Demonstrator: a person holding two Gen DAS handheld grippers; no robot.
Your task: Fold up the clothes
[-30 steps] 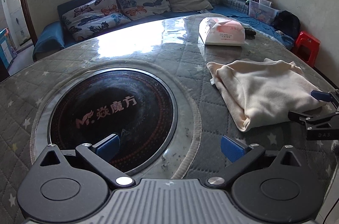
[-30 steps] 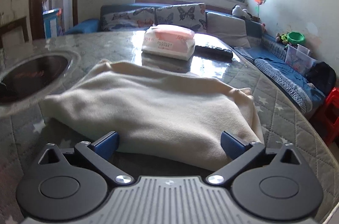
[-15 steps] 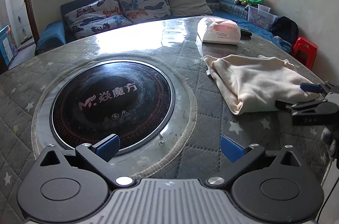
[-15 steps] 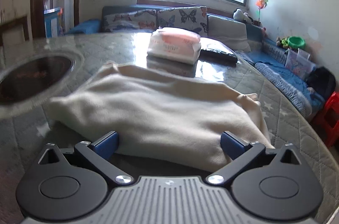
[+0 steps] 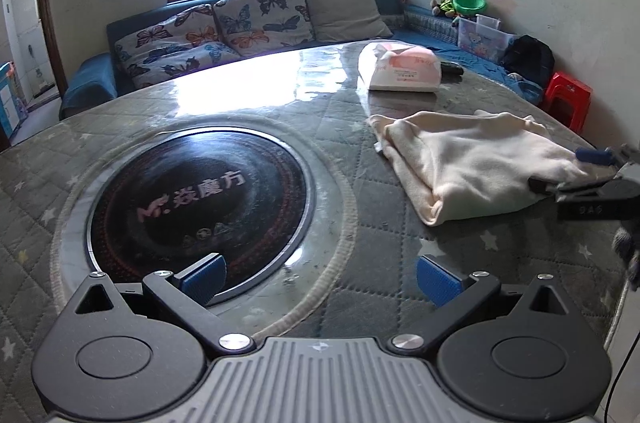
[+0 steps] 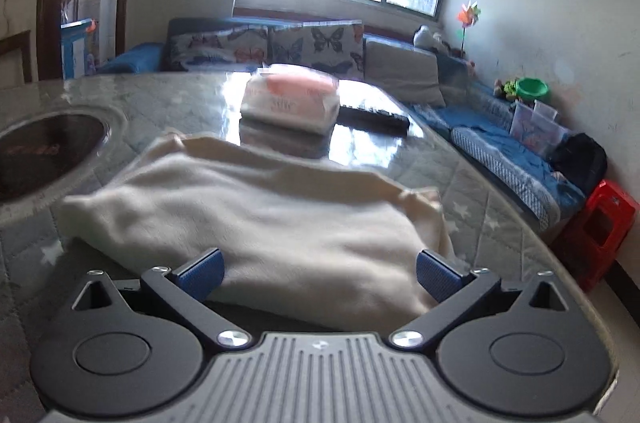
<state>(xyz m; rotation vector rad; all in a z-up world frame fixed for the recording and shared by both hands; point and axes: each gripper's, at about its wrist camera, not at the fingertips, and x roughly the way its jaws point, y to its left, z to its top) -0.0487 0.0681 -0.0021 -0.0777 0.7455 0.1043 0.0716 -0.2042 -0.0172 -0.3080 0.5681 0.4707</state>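
The cream garment [image 6: 256, 219] lies directly ahead of my right gripper [image 6: 318, 273], already gathered into a compact, roughly rectangular bundle of several layers on the quilted table cover [image 5: 360, 159]. Its near edge sits between my right gripper's two blue pads, which are spread wide on either side of the cloth without closing on it. From my left gripper [image 5: 320, 277] the same bundle lies ahead and to the right, well apart; those jaws also stand wide, with nothing between them, over the rim of the black glass cooktop [image 5: 196, 195].

Stage of the task: I judge the garment folded, or nearly so. A rounded fold runs along its left side and the top layer is smooth. At the far corners some looser cloth pokes out, so whether one more fold or only a tidying remains, I cannot settle from here.

Materials: the garment is soft, matte and fleecy, thick enough to hold a puffed edge. The table cover is grey, stitched in diamonds with pale stars, under a glossy clear sheet that reflects the window. Beyond the bundle stands a soft plastic tissue pack [image 6: 290, 99], white and pink, with a dark remote control [image 6: 374, 117] just beside it.
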